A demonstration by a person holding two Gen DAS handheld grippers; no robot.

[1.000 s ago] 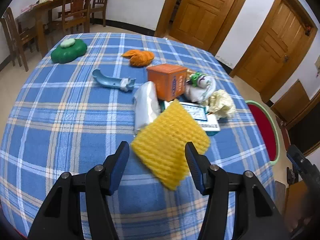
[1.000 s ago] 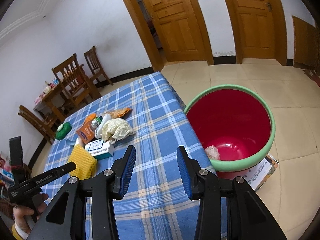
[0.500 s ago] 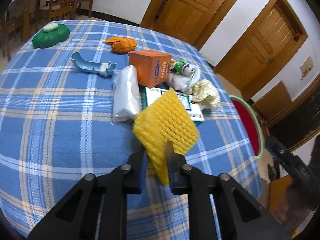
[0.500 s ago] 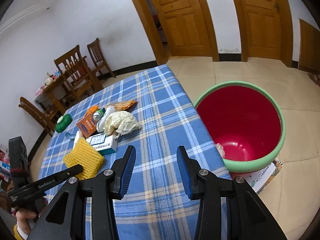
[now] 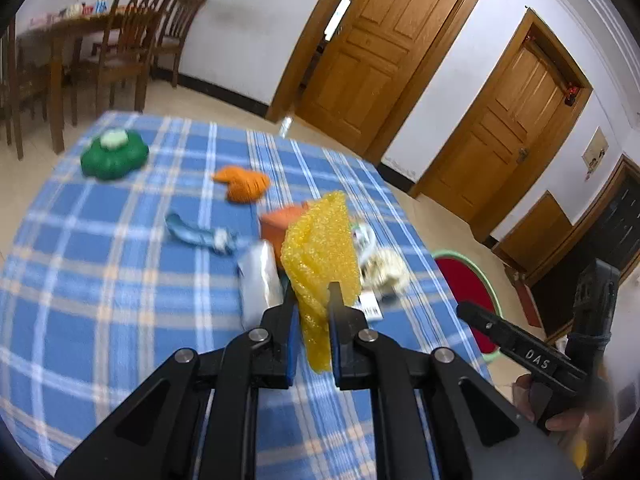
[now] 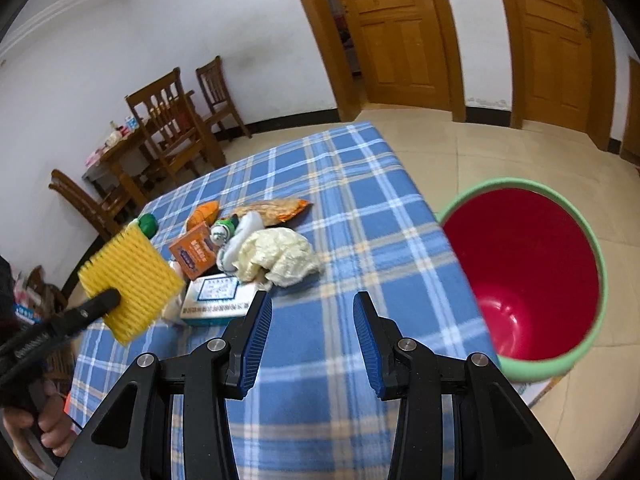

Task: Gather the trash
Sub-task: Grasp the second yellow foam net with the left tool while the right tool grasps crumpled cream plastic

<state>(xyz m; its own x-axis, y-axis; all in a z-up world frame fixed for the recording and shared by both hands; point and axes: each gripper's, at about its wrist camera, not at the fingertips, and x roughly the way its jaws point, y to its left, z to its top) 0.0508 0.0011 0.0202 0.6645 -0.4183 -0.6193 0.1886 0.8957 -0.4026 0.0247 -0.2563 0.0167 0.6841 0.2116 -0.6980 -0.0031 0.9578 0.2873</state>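
Note:
My left gripper (image 5: 313, 294) is shut on a yellow foam net sheet (image 5: 320, 248), which hangs lifted above the blue plaid tablecloth (image 5: 100, 264). From the right wrist view the same yellow foam sheet (image 6: 130, 276) is held in the air at the left by the left gripper (image 6: 108, 300). My right gripper (image 6: 312, 312) is open and holds nothing, above the tablecloth (image 6: 352, 208) near the table's right edge. A red bin with a green rim (image 6: 532, 276) stands on the floor to its right. The red bin (image 5: 468, 280) also shows past the table edge in the left wrist view.
On the cloth lie a crumpled cream wrapper (image 6: 280, 256), an orange box (image 6: 194, 250), a white and blue carton (image 6: 218, 300), a snack bag (image 6: 276, 210), a green lid (image 5: 114, 156), a blue scoop (image 5: 192, 232) and an orange piece (image 5: 244, 184). Wooden chairs (image 5: 128, 48) stand behind.
The left gripper closed on the yellow foam sheet and lifted it off the cloth. The right gripper moved left over the table, its opening unchanged.

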